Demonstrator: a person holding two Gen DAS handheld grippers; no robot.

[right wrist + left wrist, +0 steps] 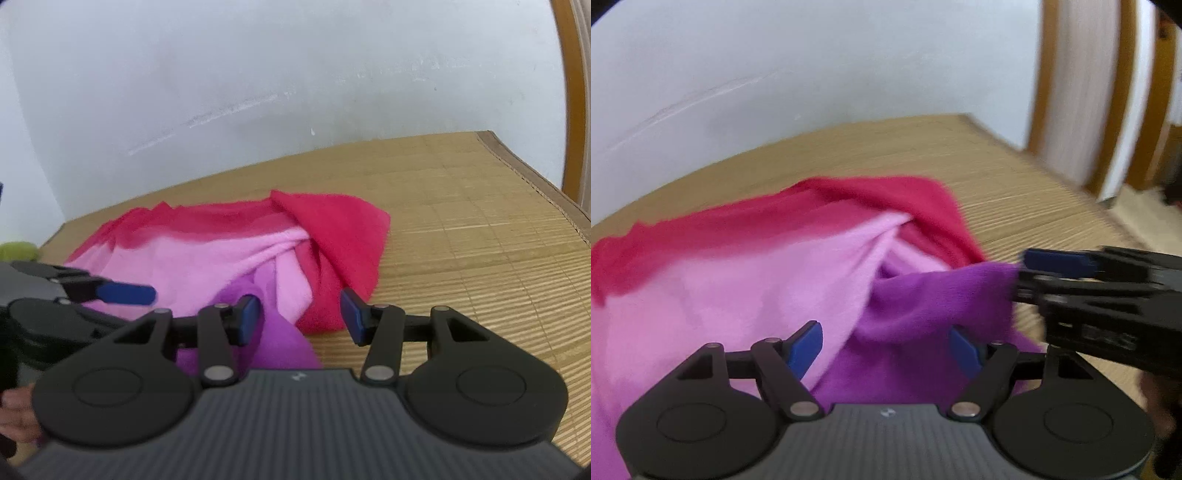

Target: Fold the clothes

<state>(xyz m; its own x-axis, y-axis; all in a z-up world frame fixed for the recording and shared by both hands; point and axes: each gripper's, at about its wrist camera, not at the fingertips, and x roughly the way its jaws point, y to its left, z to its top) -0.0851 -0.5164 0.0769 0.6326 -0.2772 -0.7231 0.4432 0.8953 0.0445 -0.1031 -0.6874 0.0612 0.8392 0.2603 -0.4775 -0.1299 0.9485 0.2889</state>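
A crumpled fleece garment point(236, 254) banded in red, pale pink and purple lies heaped on the woven bamboo mat point(480, 236), its red end toward the pale wall point(258, 74). The left gripper point(886, 349) hovers over the garment's purple end with its blue-padded fingers point(805, 347) spread wide, nothing pinched between them. The right gripper point(301, 315) sits at the garment's purple corner, fingers parted too (in the left wrist view the purple cloth point(942, 291) seems drawn toward its tips, though blur hides whether it is gripped).
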